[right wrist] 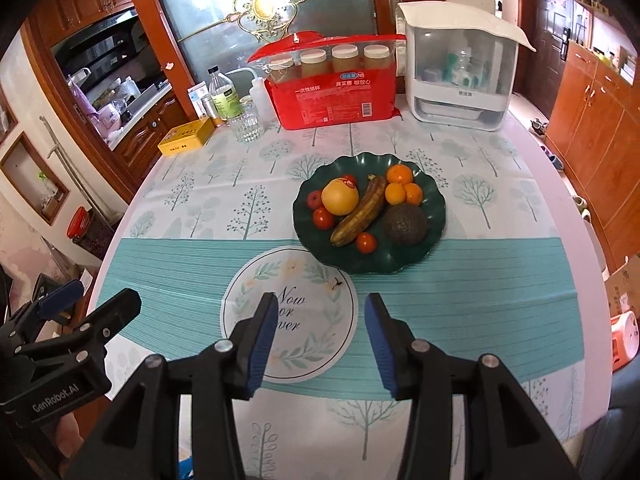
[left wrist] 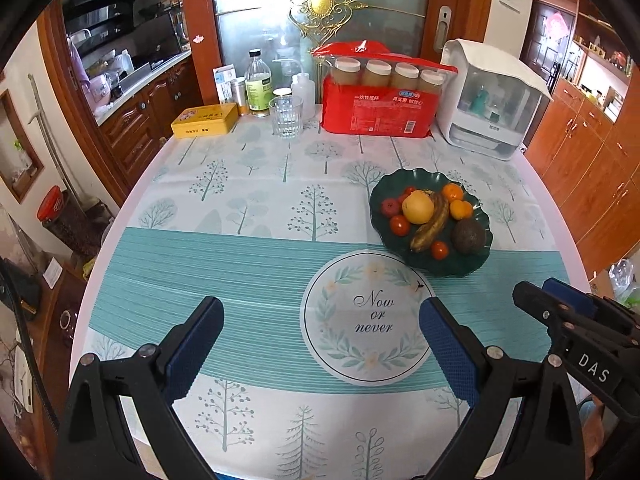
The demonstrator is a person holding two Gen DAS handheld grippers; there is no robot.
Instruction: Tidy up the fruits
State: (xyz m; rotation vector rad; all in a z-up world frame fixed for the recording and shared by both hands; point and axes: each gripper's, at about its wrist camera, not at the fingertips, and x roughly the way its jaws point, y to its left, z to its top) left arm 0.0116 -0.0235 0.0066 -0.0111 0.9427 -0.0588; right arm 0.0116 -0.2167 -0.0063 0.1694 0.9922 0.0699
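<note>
both jaws parted and empty, blue textured pads, scalloped dark green plate of fruit

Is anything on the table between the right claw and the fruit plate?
Nothing visible. Only bare tablecloth lies between the right claw, open and empty, and the green plate of fruit. The red package, glass and white appliance all stand beyond the plate.

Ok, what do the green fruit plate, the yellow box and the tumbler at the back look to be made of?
Green plate: glossy, scalloped rim with highlights; glazed ceramic or hard plastic, can't tell which.
Yellow box: likely painted tin; crisp edges, lipped lid, slight sheen.
Tumbler: clear glass, probably; see-through, with faceted sides.
</note>
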